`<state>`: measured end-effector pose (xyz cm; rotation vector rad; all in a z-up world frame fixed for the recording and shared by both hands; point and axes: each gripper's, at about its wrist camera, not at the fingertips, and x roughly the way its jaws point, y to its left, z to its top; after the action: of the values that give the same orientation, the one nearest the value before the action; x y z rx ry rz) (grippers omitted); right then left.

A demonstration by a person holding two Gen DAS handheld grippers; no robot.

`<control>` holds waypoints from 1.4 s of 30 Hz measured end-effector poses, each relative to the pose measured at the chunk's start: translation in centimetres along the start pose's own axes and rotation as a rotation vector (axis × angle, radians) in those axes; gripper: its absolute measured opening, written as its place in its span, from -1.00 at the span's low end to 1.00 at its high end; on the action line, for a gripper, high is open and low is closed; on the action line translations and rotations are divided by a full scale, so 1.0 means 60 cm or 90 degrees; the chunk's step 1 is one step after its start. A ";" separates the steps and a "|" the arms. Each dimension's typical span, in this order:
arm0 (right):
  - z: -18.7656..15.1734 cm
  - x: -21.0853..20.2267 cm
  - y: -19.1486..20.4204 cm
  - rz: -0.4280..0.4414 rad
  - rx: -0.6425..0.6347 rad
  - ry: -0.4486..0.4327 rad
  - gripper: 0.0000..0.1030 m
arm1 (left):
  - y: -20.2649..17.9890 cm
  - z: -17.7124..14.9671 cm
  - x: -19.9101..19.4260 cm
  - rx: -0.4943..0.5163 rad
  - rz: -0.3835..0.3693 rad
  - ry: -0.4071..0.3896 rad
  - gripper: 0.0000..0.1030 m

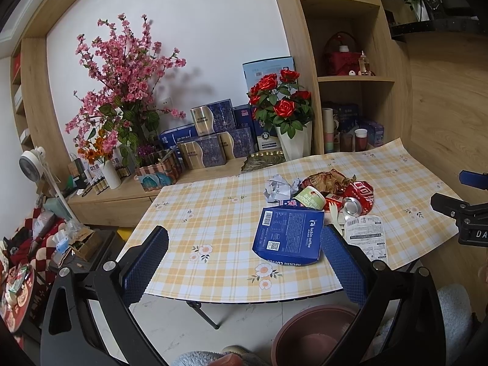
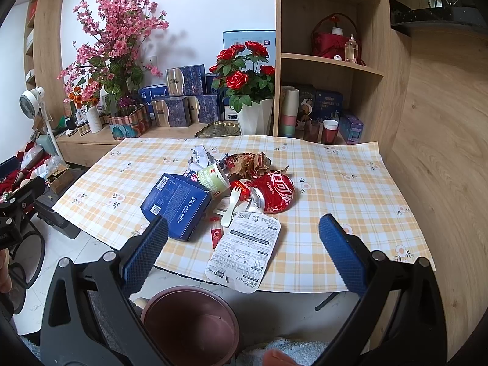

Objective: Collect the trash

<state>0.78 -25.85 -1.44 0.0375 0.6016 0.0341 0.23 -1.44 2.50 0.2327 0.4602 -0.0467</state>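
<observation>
A pile of trash lies on the checked tablecloth: a blue coffee box, a crushed red cola can, a green yogurt cup, crumpled white paper, a brown wrapper, a white plastic spoon and a flat white package. A brown bin stands on the floor below the table's near edge. My left gripper is open, short of the box. My right gripper is open above the white package.
Behind the table a wooden sideboard carries pink blossoms, red roses in a white vase and gift boxes. Shelves and a wooden wall stand at the right. A fan and clutter are at the left.
</observation>
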 end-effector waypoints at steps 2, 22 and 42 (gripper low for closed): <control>0.001 0.000 0.000 0.000 0.000 0.000 0.89 | 0.000 0.000 0.000 0.000 0.000 0.000 0.90; -0.030 0.043 -0.019 0.023 0.051 -0.007 0.89 | 0.034 -0.058 0.054 -0.041 -0.057 0.034 0.90; -0.162 0.353 -0.071 0.017 0.096 0.167 0.89 | 0.037 -0.128 0.213 -0.090 -0.076 0.115 0.89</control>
<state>12.82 -28.96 -21.59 0.1904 0.8645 0.0194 8.57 2.59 -9.42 0.0698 0.6551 -0.1100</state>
